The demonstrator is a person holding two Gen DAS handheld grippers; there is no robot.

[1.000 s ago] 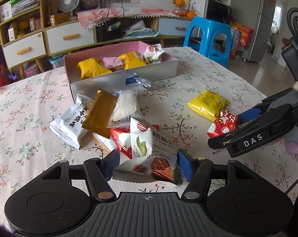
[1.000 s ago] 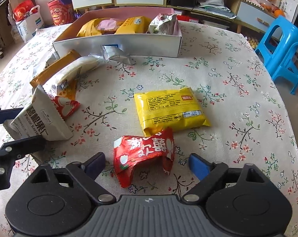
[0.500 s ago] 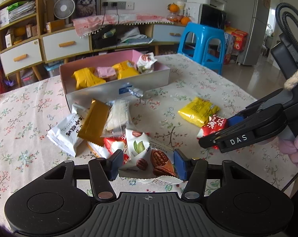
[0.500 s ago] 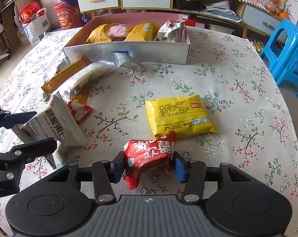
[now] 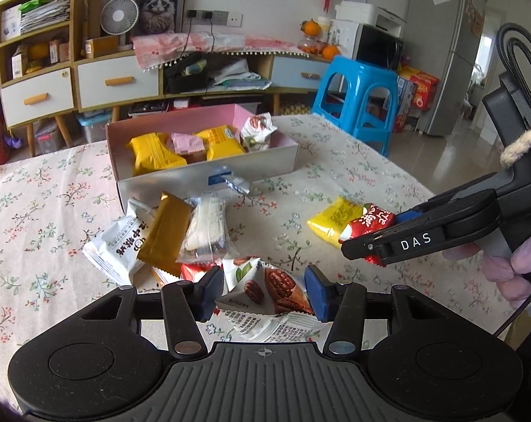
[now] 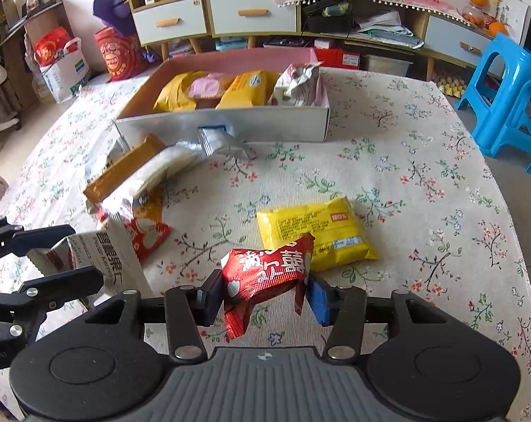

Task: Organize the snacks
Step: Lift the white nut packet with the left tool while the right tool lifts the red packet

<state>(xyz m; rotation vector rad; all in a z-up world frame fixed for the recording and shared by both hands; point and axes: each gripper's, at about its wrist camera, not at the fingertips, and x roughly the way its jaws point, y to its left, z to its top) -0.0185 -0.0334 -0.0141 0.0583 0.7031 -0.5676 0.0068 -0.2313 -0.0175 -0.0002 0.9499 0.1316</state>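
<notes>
Above floral tablecloth [image 6: 423, 161], both tongs [image 5: 261, 290] [image 6: 265, 295] tilt downward gripping packets.

Lower packets of the snack pile [image 5: 166, 242] are hidden under upper ones, small print on the yellow packet [image 6: 318, 232] is unreadable, and the blue stool [image 6: 508, 105] is cut off at the frame edge.

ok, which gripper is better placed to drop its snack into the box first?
Probably the right gripper: it's shut on the red packet, already off the table, with bare cloth up to the box.
</notes>
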